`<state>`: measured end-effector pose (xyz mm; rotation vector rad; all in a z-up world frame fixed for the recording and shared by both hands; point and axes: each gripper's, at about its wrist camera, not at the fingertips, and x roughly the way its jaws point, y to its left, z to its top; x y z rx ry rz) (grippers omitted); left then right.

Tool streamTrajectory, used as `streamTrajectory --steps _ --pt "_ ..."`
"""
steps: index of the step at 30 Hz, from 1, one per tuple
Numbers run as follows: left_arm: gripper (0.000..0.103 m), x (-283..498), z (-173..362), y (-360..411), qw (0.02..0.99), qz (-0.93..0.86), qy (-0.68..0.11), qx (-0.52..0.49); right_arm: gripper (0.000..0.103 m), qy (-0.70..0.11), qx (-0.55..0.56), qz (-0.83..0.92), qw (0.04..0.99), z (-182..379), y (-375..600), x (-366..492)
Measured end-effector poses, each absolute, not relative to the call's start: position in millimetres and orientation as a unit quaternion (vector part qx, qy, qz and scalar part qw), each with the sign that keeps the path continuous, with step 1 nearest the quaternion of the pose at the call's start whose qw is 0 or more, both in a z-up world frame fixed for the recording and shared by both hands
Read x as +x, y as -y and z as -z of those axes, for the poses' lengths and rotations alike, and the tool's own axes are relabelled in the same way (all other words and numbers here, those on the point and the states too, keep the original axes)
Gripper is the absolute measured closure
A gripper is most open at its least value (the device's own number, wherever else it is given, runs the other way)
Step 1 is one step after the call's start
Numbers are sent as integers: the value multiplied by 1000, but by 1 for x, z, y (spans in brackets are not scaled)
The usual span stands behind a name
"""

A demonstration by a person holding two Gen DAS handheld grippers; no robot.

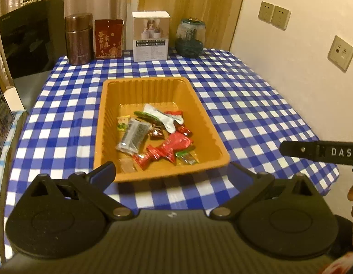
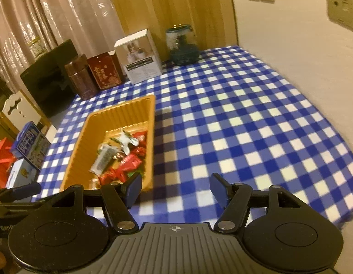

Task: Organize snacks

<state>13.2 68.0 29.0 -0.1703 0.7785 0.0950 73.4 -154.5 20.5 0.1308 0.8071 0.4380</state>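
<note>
A counter (image 1: 245,96) under a blue-and-white checked cloth stands against a cream wall with sockets, curtains hanging behind its far edge. Along that far edge stand a brown tin (image 1: 78,38), a red box (image 1: 108,39), a white carton (image 1: 151,36) and a glass jar (image 1: 192,37). In the middle of the cloth sits an orange tray (image 1: 112,105), and the snacks (image 1: 158,134) lie heaped in its near half: red wrappers, a white one, a clear packet with something dark inside.

The left gripper (image 1: 171,170) hangs just short of the tray's near rim with its jaws spread wide and nothing between them. The right gripper (image 2: 175,188) hovers to the right of the tray over bare cloth, jaws apart and likewise empty.

No loose snack shows on the cloth in either view, so the gathering step looks finished or nearly so, and both grippers seem to be between moves rather than on a grasp. If anything is left, it lies outside these views. The next move calls for finding a stray piece, or else tidying the heap; for that, a gripper would have to dip over the rim without snagging the ribbed wall, since the wrappers are thin and slippery.
</note>
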Motion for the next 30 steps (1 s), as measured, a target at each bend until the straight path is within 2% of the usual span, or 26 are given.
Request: streamTrajectory --steps 19,30 --pt "0 -2 -14 -37 910 -31 -404 -85 37 -403 -6 -193 894 -5 174 34" --pt "0 0 -9 -35 906 -41 -416 -71 37 -409 -10 -193 892 0 174 34"
